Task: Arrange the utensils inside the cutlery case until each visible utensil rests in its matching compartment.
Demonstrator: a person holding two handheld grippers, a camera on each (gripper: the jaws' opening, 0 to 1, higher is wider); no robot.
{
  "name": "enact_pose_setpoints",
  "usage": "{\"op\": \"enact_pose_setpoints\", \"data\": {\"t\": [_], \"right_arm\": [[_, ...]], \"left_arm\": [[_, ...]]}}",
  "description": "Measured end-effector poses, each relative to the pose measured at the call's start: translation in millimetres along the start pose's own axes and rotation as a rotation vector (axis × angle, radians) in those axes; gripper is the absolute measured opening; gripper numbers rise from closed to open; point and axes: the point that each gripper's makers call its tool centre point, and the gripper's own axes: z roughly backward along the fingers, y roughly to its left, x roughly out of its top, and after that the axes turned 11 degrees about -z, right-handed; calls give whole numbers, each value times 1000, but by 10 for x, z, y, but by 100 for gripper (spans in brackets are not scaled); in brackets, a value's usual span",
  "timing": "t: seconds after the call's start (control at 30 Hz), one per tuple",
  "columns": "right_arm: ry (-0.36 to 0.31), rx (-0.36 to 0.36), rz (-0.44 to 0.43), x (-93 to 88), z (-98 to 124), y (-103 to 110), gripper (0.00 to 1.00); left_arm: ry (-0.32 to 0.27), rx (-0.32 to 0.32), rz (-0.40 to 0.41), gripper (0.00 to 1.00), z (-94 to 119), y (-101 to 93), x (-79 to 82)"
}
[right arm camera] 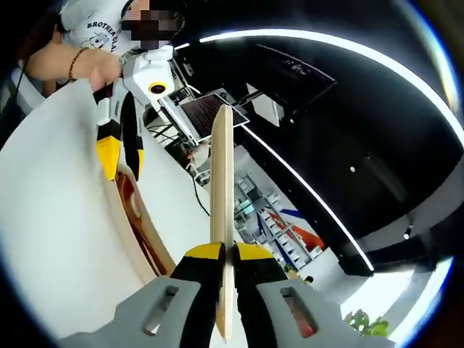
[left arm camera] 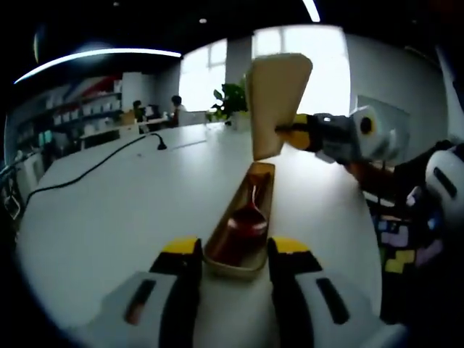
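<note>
A long, narrow beige cutlery case (left arm camera: pixel 233 264) lies open on the white table (left arm camera: pixel 109 210), running away from me. A copper-red spoon (left arm camera: pixel 250 214) rests inside it, bowl toward me. My left gripper (left arm camera: pixel 235 250) is shut on the case's near end, one yellow-tipped jaw on each side. The case's beige lid (left arm camera: pixel 279 101) is held up above the far end by my right gripper (left arm camera: pixel 288 134). In the right gripper view the lid (right arm camera: pixel 222 188) stands edge-on, with the right gripper (right arm camera: pixel 226 254) shut on it. There the left gripper (right arm camera: pixel 122 156) holds the case (right arm camera: pixel 145 239).
A black cable (left arm camera: pixel 87 170) snakes across the table's left side. A potted plant (left arm camera: pixel 230 101) stands at the far edge, with shelves and people behind. The person's patterned sleeve (left arm camera: pixel 406 239) is at the right. The person's white shirt (right arm camera: pixel 94 29) fills the upper left.
</note>
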Motion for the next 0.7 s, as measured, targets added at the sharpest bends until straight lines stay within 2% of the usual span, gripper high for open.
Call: {"op": "enact_pose_setpoints", "data": {"t": [0.23,0.4,0.47,0.57,0.7], "right_arm": [[-3,57,192,-12,12,218,3],[7,92,334,-56,10,374,3],[12,96,392,-67,4,416,3],[19,106,418,-73,-18,477,3],[33,116,494,-64,-60,538,3]], "left_arm": [[-7,-7,-31,39,-4,-4,-6],[-26,-45,-1,51,-1,-71,17],[0,-40,-22,55,-11,-83,-25],[52,-28,-53,57,-32,-67,-132],[63,-31,-44,55,-40,-56,-170]]}}
